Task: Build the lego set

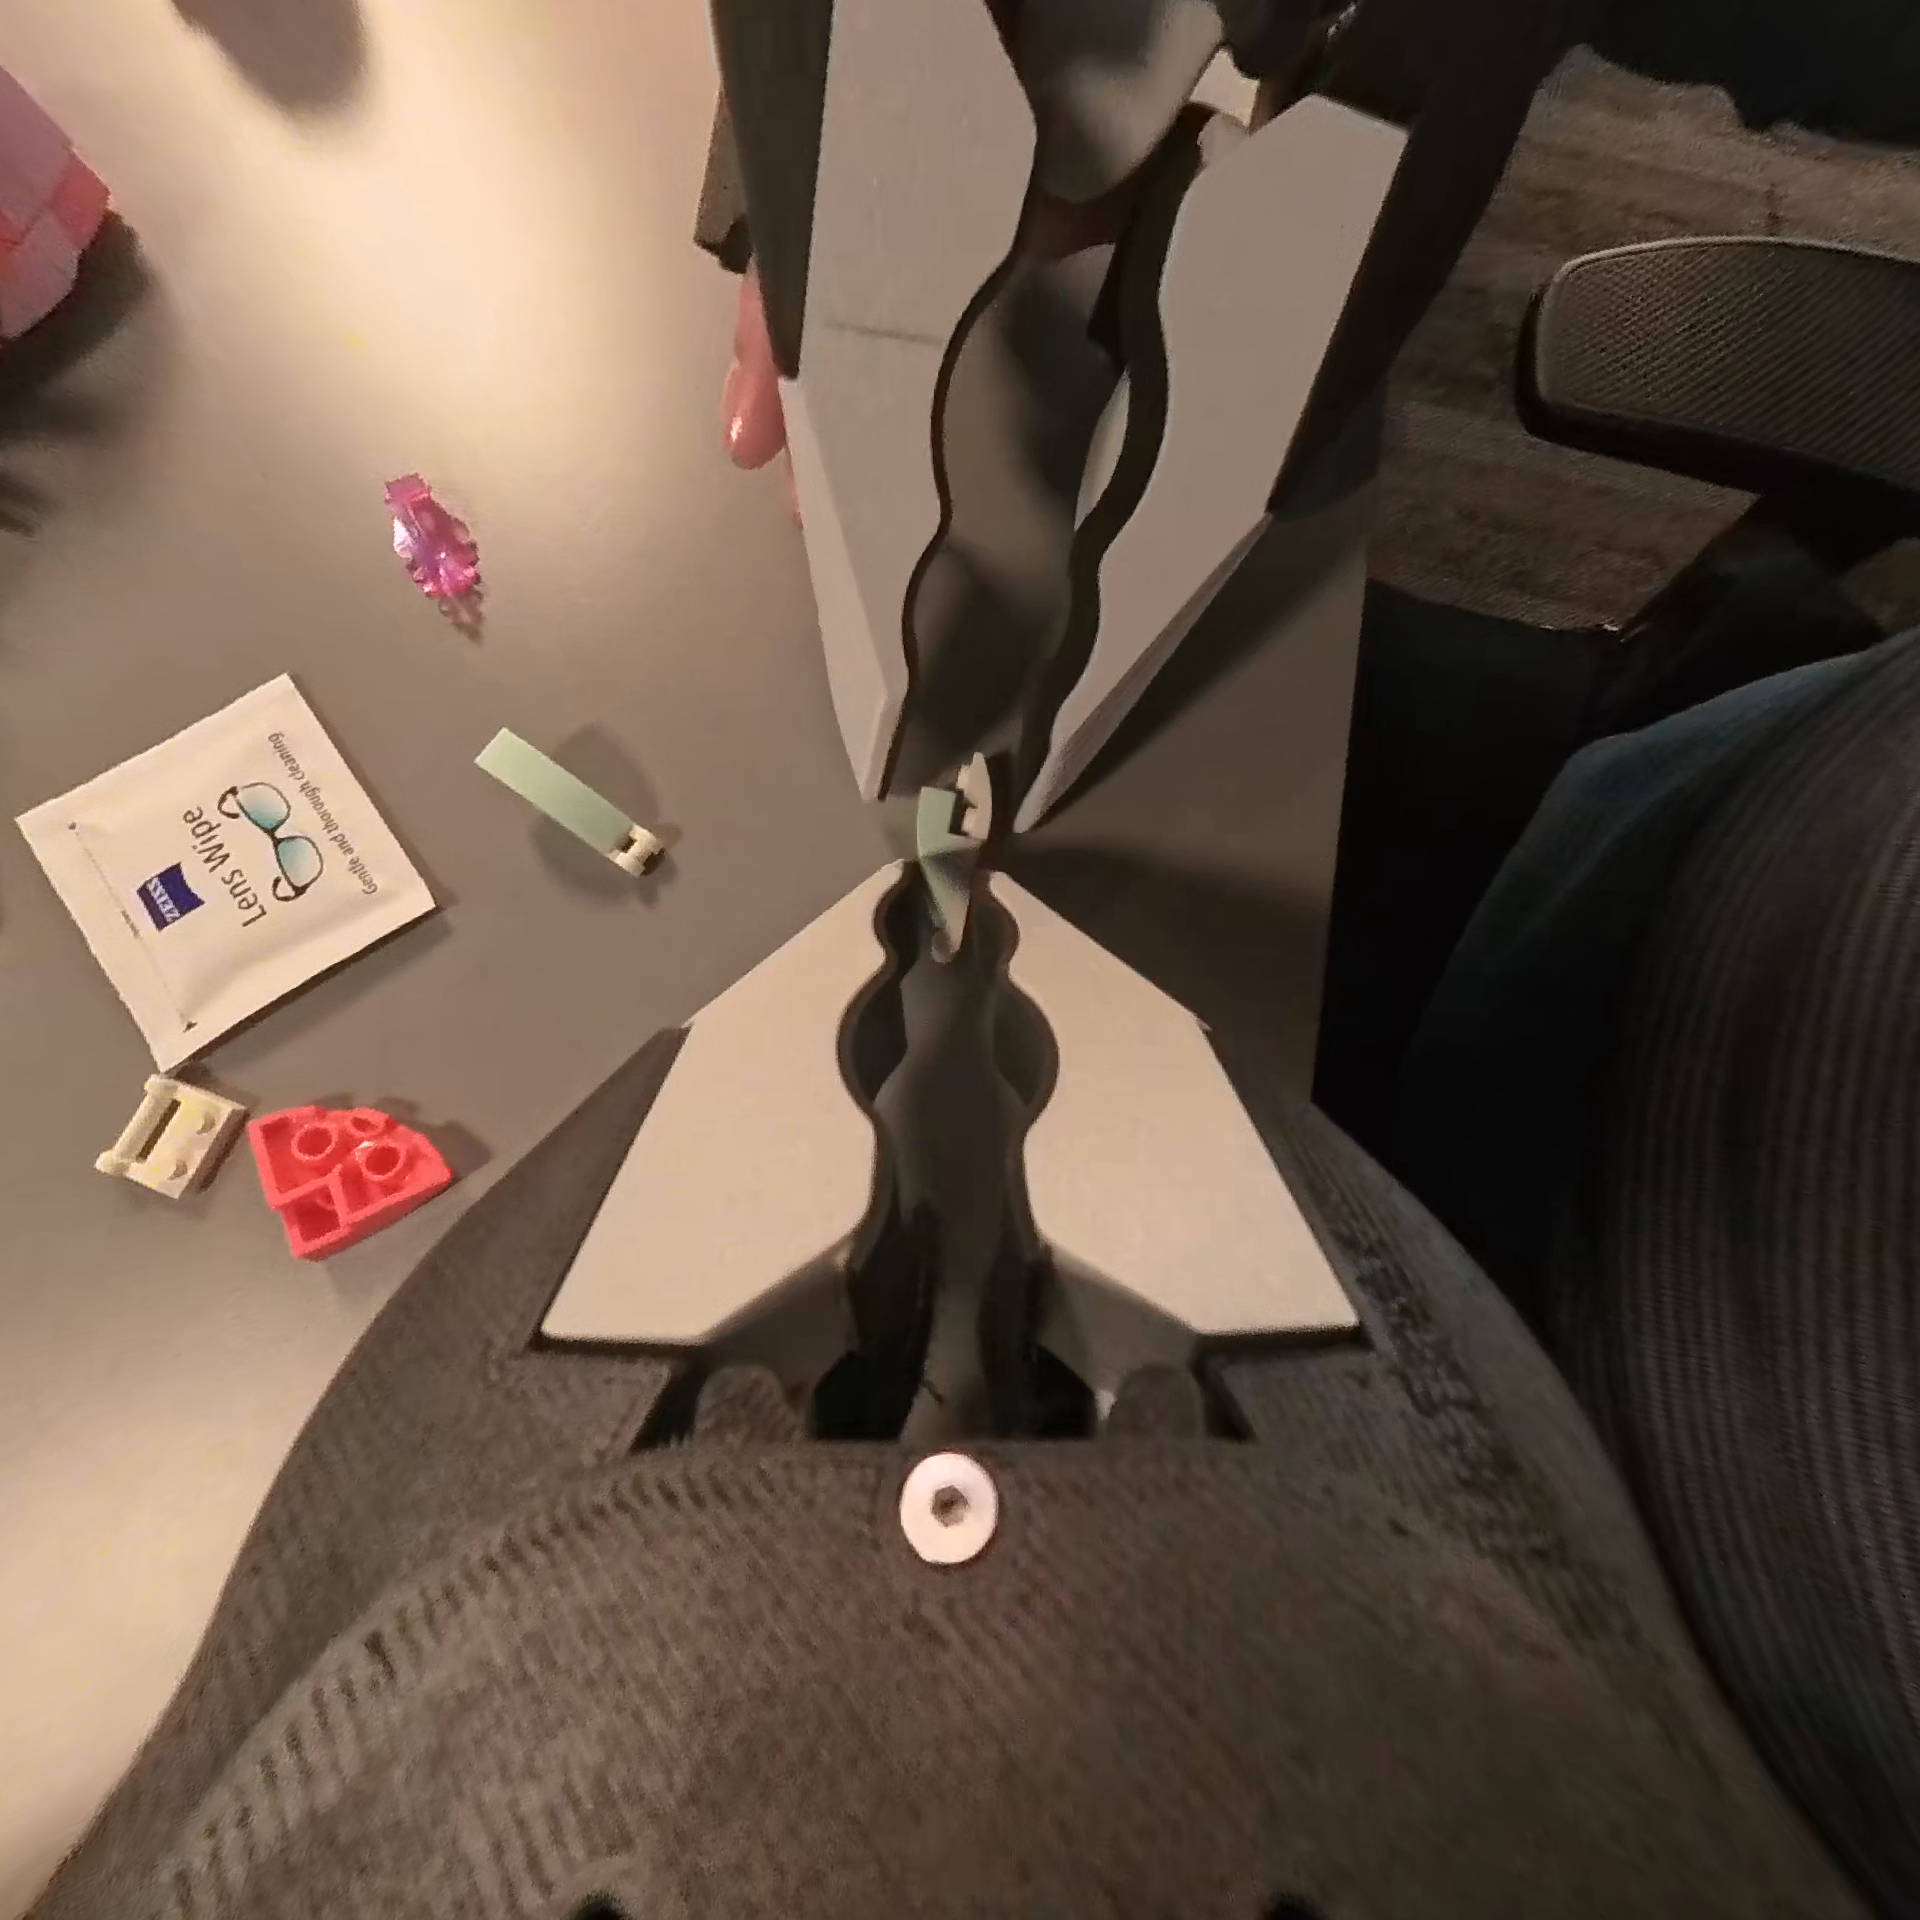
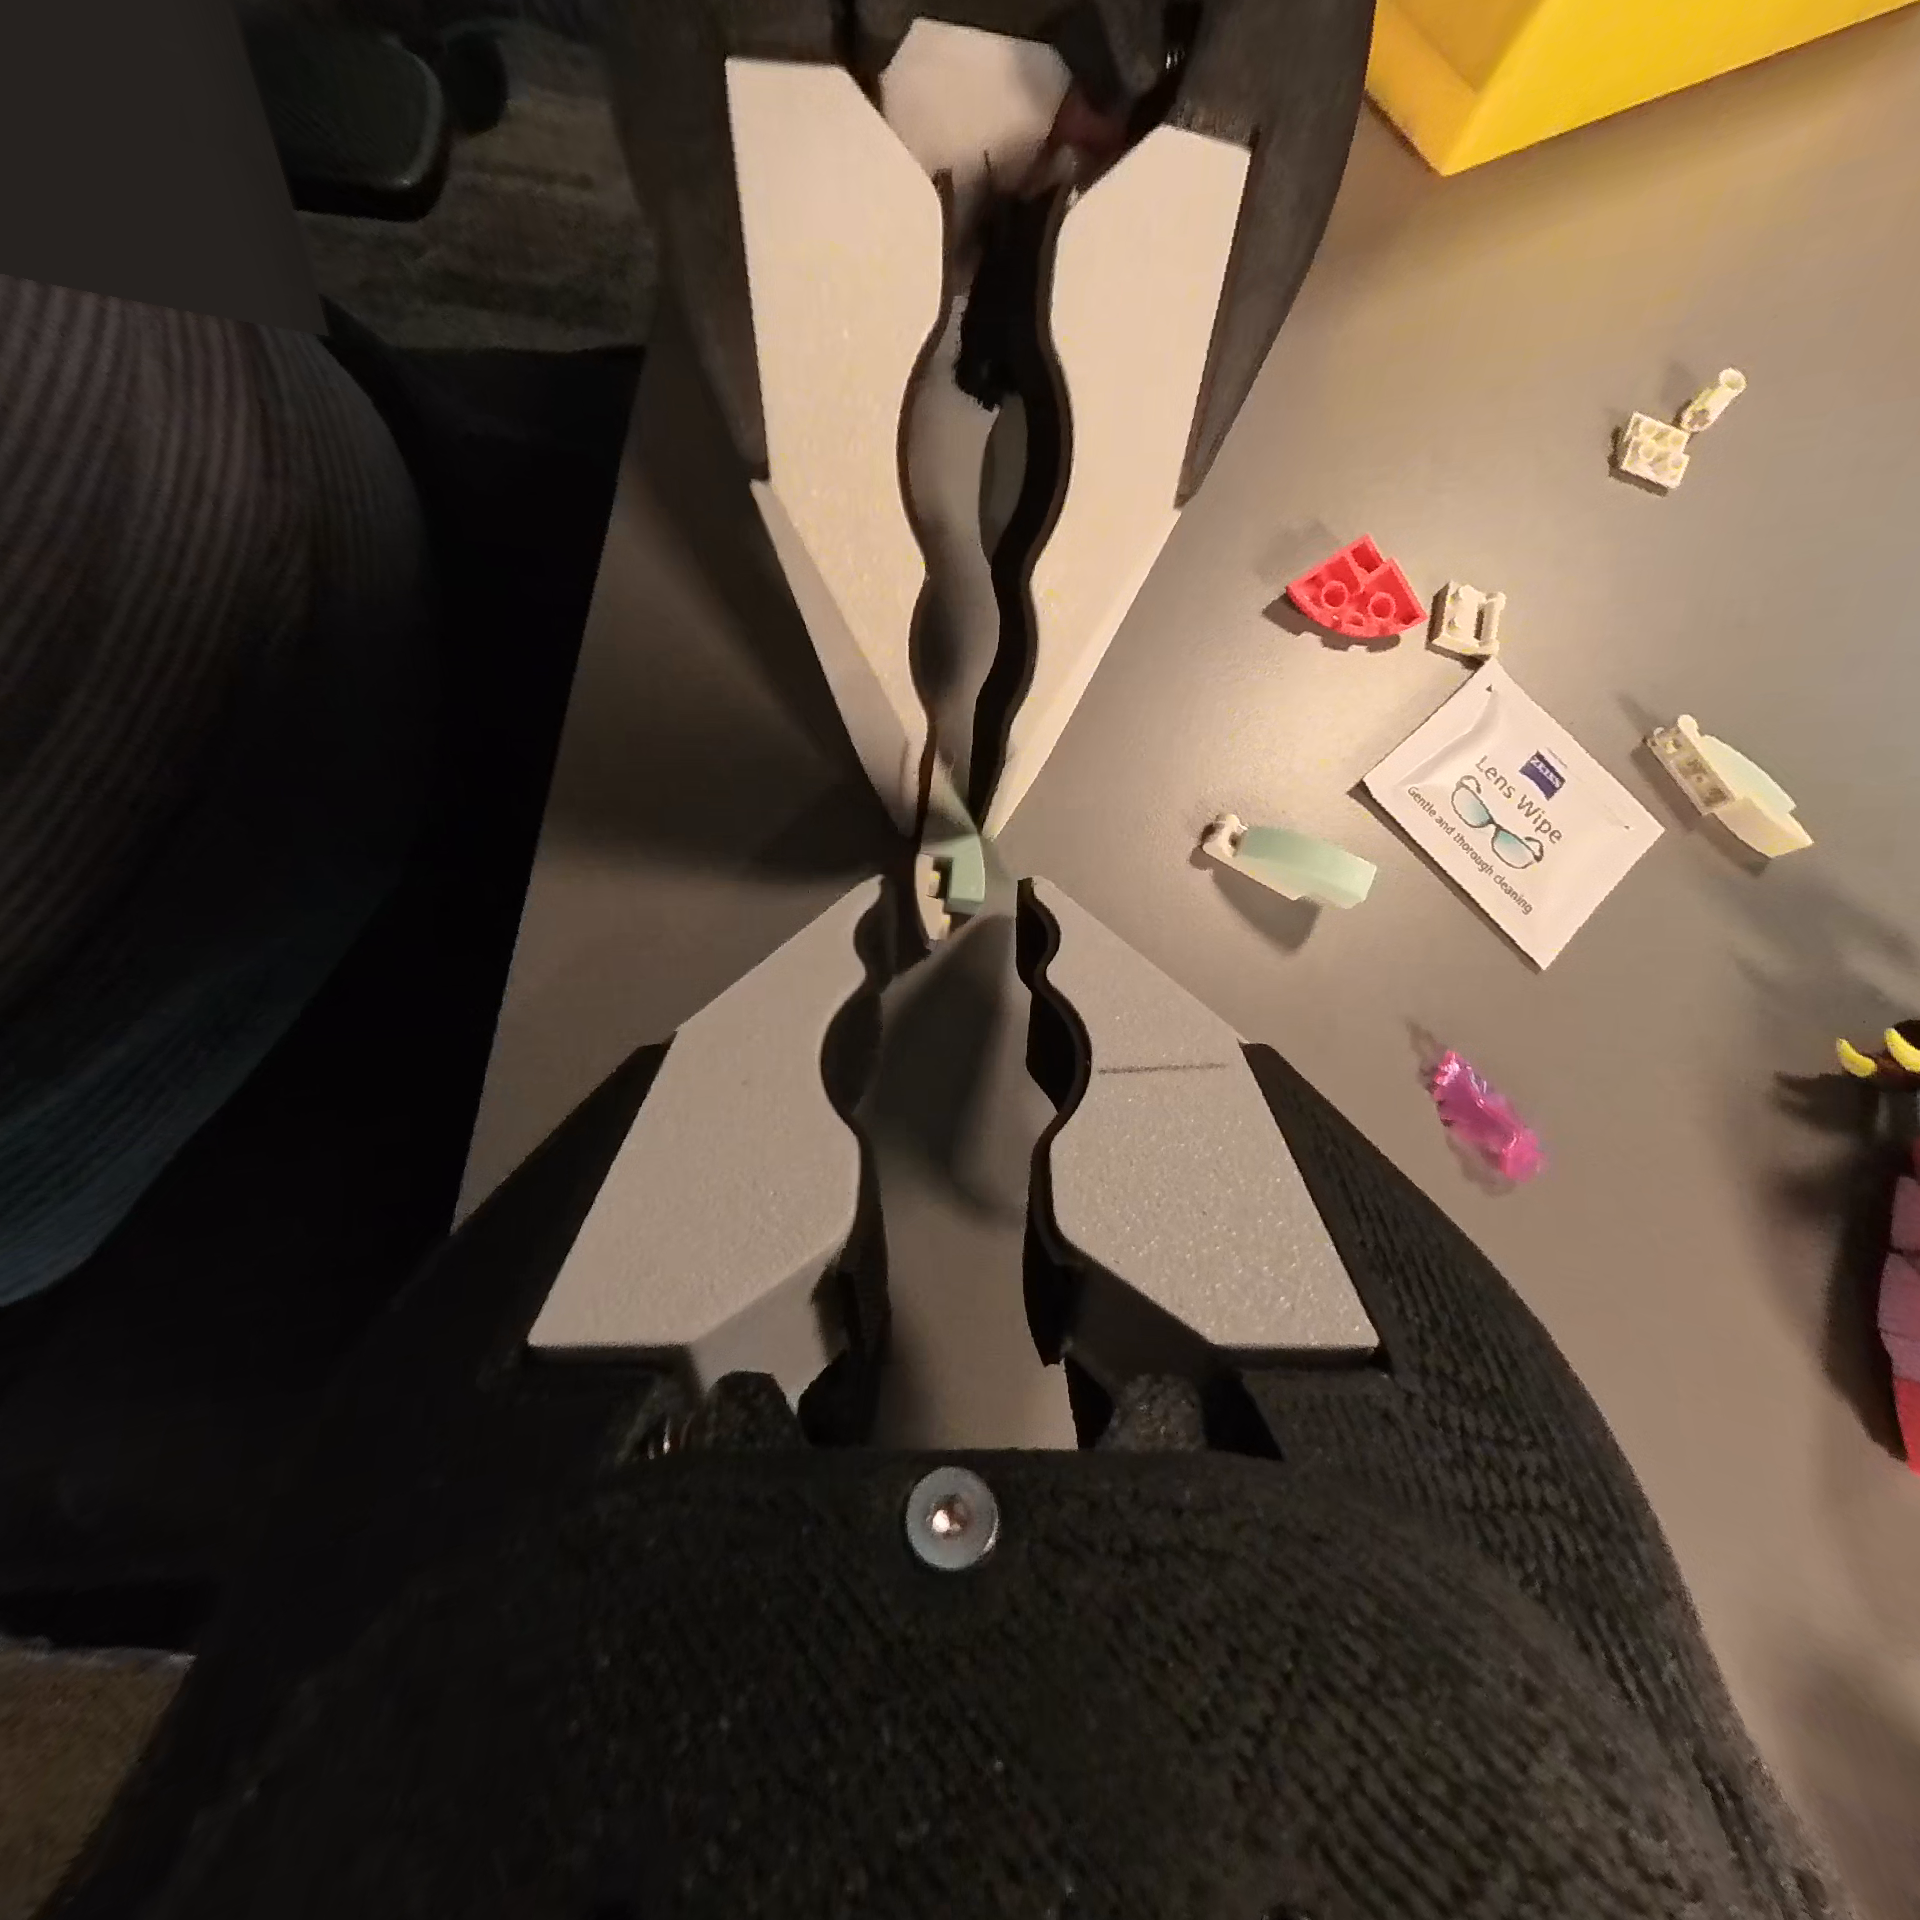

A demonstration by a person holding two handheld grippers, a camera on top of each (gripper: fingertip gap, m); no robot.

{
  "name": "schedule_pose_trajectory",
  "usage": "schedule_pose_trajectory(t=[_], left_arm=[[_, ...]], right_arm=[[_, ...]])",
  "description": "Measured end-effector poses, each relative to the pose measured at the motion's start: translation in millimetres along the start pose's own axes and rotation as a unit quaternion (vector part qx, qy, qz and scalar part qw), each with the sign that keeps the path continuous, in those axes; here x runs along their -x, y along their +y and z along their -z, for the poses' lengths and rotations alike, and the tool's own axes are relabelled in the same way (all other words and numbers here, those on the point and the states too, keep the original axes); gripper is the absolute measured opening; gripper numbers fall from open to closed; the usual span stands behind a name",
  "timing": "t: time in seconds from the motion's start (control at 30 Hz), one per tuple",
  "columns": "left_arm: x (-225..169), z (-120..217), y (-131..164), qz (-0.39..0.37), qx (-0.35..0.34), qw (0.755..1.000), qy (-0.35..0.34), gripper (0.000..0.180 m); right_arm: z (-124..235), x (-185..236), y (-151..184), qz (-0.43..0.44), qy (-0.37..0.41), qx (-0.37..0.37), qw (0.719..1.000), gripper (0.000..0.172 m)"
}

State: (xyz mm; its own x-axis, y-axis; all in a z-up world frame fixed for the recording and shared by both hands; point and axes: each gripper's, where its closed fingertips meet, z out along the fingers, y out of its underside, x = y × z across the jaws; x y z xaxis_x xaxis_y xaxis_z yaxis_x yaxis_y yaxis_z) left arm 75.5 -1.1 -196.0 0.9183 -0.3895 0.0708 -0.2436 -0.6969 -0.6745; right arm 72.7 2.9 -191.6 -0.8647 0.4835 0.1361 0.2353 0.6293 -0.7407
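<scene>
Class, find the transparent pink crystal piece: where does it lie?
The pink crystal piece lies on the grey table, upper left in the left wrist view, beyond the white sachet.

You see warm, dim light from above on the grey table [image 1: 260,260], soft dark shadows beside the small toy bricks [image 2: 1351,603], very dark corners by the chair [image 1: 1714,343], bent, stretched edges, and blur on the pink box [image 1: 42,208] and the close grippers.
</scene>
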Motion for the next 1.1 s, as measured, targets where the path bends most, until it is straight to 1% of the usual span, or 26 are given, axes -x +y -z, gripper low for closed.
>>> schedule_pose_trajectory(t=[0.17, 0.3, 0.5, 0.6, 0.7, 0.83, 0.93, 0.97, 1.0, 1.07, 1.1], left_arm=[[-3, -1, -1, -0.001, -0.003, 1.0, 0.005, 0.009], [-4, -1, -1, -0.013, -0.006, 1.0, 0.004, 0.008], [-7, 0, 0, -0.05, -0.004, 0.999, -0.009, 0.008], [-3, 1, -1, -0.078, -0.002, 0.996, -0.036, 0.008], [-2, 4, -6, -0.099, -0.015, 0.993, -0.058, 0.008], [0, 8, -12, -0.097, -0.033, 0.993, -0.06, 0.008], [1, 4, -9, -0.094, -0.024, 0.993, -0.061, 0.008], [3, 4, -8, -0.089, -0.023, 0.994, -0.061, 0.008], [3, 5, -9, -0.081, -0.028, 0.995, -0.059, 0.008], [7, 9, -10, -0.07, -0.036, 0.995, -0.064, 0.008], [11, 12, -8, -0.066, -0.036, 0.995, -0.073, 0.008]], right_arm=[[-1, 2, 0, -0.004, -0.008, 0.001, 1.0, 0.011], [-1, 4, 0, -0.001, -0.008, 0.01, 1.0, 0.009], [0, 6, -1, 0.086, 0.034, 0.052, 0.994, 0.007], [1, 3, -2, 0.125, 0.07, 0.074, 0.987, 0.007], [7, 0, -6, 0.151, 0.092, 0.083, 0.981, 0.007], [11, -2, -9, 0.148, 0.095, 0.069, 0.982, 0.007], [7, -3, -6, 0.091, 0.074, 0.062, 0.991, 0.007], [6, -5, -7, 0.082, 0.076, 0.051, 0.992, 0.016], [5, -6, -8, 0.079, 0.079, 0.039, 0.993, 0.031], [8, -7, -9, 0.067, 0.082, 0.017, 0.994, 0.04], [11, -10, -11, 0.062, 0.092, 0.0, 0.994, 0.041]])
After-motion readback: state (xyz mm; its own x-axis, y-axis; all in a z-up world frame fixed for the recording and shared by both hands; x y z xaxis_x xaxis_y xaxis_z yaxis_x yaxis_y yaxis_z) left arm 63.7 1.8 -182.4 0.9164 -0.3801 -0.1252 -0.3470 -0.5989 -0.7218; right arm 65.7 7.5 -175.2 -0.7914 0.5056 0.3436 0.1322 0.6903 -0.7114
